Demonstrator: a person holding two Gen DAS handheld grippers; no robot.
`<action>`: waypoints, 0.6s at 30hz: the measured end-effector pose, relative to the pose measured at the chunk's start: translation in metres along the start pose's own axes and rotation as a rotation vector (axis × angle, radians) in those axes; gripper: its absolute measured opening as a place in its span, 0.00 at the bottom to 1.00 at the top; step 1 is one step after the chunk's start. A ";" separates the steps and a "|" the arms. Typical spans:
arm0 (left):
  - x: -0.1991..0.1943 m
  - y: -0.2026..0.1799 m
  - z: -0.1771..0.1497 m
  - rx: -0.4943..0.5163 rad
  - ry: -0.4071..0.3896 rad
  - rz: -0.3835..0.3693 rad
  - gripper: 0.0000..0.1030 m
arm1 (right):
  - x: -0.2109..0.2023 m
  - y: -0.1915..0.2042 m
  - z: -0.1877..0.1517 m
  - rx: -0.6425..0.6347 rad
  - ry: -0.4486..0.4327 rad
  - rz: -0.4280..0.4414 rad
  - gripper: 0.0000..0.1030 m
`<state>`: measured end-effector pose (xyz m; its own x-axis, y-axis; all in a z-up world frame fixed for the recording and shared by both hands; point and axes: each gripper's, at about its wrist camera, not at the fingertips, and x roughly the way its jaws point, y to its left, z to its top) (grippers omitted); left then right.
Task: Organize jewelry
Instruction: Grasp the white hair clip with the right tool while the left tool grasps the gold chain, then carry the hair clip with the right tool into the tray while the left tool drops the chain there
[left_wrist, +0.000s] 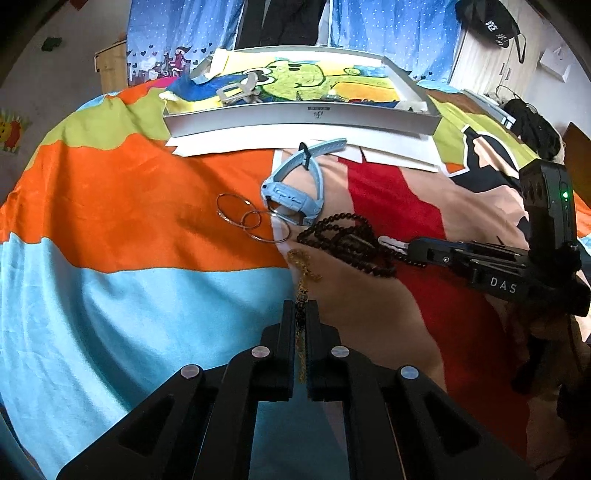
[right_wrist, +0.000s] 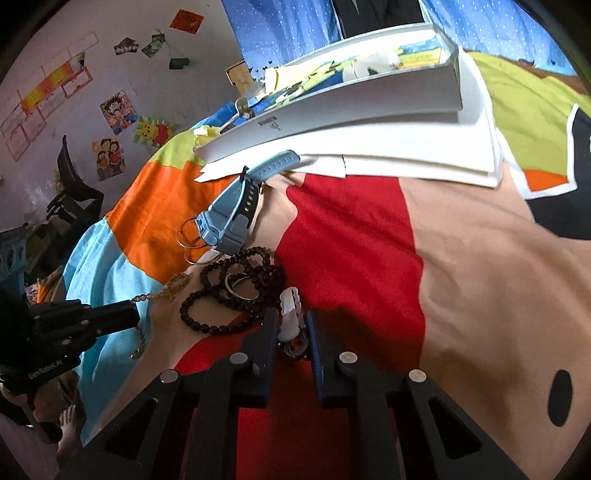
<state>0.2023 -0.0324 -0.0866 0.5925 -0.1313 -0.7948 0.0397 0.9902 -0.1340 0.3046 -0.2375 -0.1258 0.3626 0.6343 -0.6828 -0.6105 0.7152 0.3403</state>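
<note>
So my left gripper (left_wrist: 300, 308) has its fingers clamped tight on the gold chain (left_wrist: 303, 273). The chain runs lengthwise straight through the gap, one end trailing back toward the camera, the other stretching away onto the bedspread (left_wrist: 110, 295) and ending in a little heap just short of the dark bead strand (left_wrist: 347, 240). From the right wrist view the same chain (right_wrist: 166, 291) pokes out of those fingers toward the beads (right_wrist: 236, 284).

My right gripper (right_wrist: 291, 325) has the white hair clip (right_wrist: 291, 310) between its fingers, which look pinched onto it. The clip's long axis lines up with the fingers, toothed end pointing away from me toward the white tray (right_wrist: 332, 107). It's touching the near edge of the bead pile, with some beads under it.

Everything else relative to the beads: the light blue watch (left_wrist: 291, 192) sits just beyond them, lying on its side, strap pointing up toward the tray (left_wrist: 295, 118), tip resting on the white sheets (left_wrist: 295, 142) under the tray. Thin hoop bangles (left_wrist: 251, 221) overlap each other just left of the watch, touching it. A silver ring (right_wrist: 240, 288) sits inside the bead loops.
</note>
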 end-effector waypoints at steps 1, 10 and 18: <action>-0.001 -0.002 0.001 0.002 -0.005 -0.001 0.03 | -0.002 0.002 0.000 -0.003 -0.005 0.001 0.15; -0.019 -0.011 0.018 0.017 -0.051 -0.033 0.02 | -0.027 0.002 0.004 0.067 -0.082 0.083 0.14; -0.046 -0.022 0.057 0.078 -0.113 -0.059 0.03 | -0.055 -0.005 0.024 0.156 -0.207 0.173 0.14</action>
<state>0.2202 -0.0455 -0.0138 0.6736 -0.1871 -0.7150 0.1366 0.9823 -0.1283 0.3042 -0.2687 -0.0747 0.4082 0.7854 -0.4653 -0.5663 0.6176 0.5458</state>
